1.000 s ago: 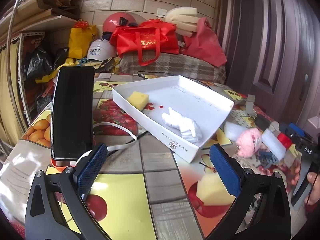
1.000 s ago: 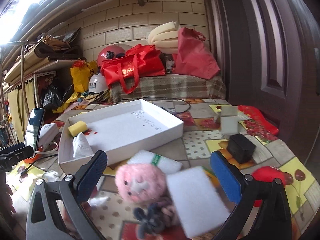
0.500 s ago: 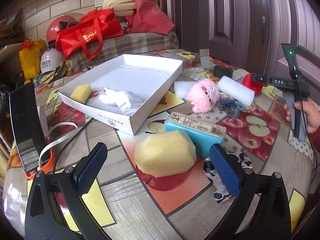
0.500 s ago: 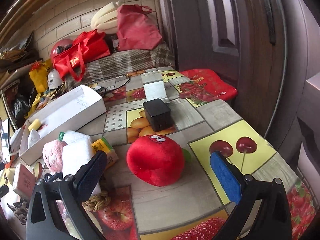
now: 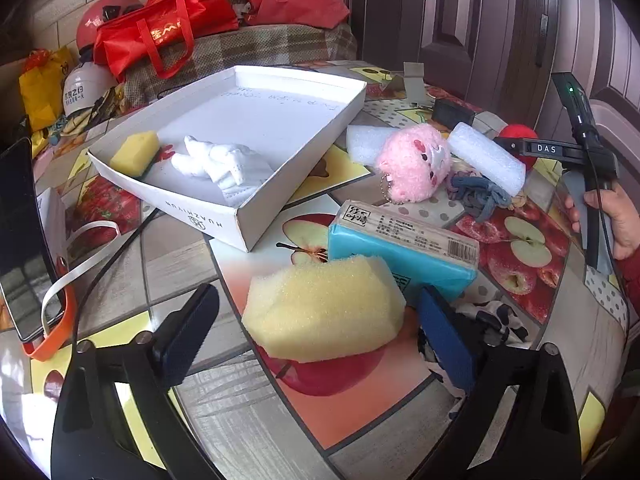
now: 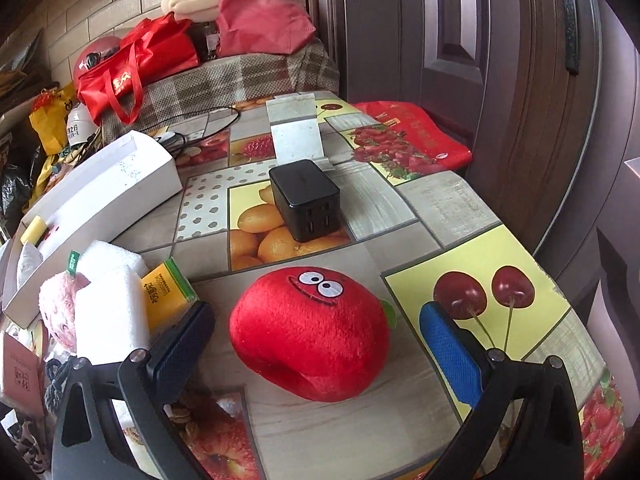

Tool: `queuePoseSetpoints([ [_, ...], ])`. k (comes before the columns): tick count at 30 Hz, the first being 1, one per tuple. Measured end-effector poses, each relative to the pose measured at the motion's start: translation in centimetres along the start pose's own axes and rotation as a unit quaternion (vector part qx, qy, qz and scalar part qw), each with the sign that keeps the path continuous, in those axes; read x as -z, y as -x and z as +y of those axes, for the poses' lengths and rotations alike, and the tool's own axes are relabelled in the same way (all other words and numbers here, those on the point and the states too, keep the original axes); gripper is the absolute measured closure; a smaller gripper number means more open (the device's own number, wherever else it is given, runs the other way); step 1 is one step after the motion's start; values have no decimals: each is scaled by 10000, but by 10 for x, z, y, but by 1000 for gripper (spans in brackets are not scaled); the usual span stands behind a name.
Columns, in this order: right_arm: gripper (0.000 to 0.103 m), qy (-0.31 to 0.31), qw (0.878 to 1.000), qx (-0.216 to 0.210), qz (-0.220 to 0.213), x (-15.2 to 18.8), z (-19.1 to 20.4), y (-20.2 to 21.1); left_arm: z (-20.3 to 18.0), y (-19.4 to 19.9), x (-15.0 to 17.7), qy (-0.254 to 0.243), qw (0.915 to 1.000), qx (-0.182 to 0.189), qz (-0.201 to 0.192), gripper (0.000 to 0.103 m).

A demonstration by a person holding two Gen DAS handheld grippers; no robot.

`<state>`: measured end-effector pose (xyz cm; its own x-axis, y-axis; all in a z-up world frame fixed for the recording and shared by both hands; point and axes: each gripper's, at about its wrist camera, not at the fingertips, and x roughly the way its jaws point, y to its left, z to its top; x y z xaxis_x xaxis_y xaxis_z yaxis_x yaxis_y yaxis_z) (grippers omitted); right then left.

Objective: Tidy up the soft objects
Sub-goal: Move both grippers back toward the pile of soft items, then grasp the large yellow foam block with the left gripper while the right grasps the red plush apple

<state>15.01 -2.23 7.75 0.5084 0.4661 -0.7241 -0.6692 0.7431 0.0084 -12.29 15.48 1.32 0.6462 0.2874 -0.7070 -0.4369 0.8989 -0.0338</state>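
My left gripper (image 5: 318,334) is open, its jaws on either side of a large yellow sponge (image 5: 324,310) lying on the table, not touching it. A white box (image 5: 344,118) behind holds a small yellow sponge (image 5: 134,154) and a white cloth (image 5: 218,160). A pink plush (image 5: 414,166), white foam blocks (image 5: 486,158) and a grey-blue rope toy (image 5: 478,194) lie to the right of the box. My right gripper (image 6: 318,338) is open around a red plush tomato (image 6: 310,332), jaws apart from it.
A blue tissue pack (image 5: 404,246) touches the large sponge's far side. A phone (image 5: 20,240) stands at the left. In the right wrist view a black charger (image 6: 306,198), a phone stand (image 6: 296,134) and a yellow packet (image 6: 166,294) sit on the table. A door stands to the right.
Both grippers have moved closer to the table. The left now straddles the large yellow sponge. The right has closed in on the red plush, which now sits between its jaws.
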Motion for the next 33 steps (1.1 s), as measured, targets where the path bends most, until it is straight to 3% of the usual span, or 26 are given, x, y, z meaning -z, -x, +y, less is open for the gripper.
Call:
queuePoseSetpoints([
  [2,11,-20,10000,-15,93,0,-1,-3,5,-5,-1,117,9998,-15,134,37],
  [4,35,-59,9997,-106,224,1,-3,-7,10,-4,-1,247,9996,13,116,39],
  [7,41,-101,9996,-157,228,2,-4,-6,14,6,1,368,9992,-43,-136,41],
  [11,43,-87,9997,-212,-21,5,-4,5,15,22,3,430,9972,-303,-522,41],
  [14,43,-144,9979,-206,-604,8,-5,26,17,38,7,504,9928,-571,-919,41],
  [18,43,-27,9874,-277,-1556,23,3,65,18,55,8,516,9809,-1113,-1509,41],
  [21,43,332,9808,-334,-1891,34,24,81,17,58,4,446,9709,-1487,-1825,40],
  [25,43,683,9769,-649,-1920,36,55,85,23,52,-1,500,9678,-1626,-1857,40],
  [33,43,1193,9706,-1016,-1829,28,113,72,48,44,-7,1023,9654,-1515,-1859,40],
])
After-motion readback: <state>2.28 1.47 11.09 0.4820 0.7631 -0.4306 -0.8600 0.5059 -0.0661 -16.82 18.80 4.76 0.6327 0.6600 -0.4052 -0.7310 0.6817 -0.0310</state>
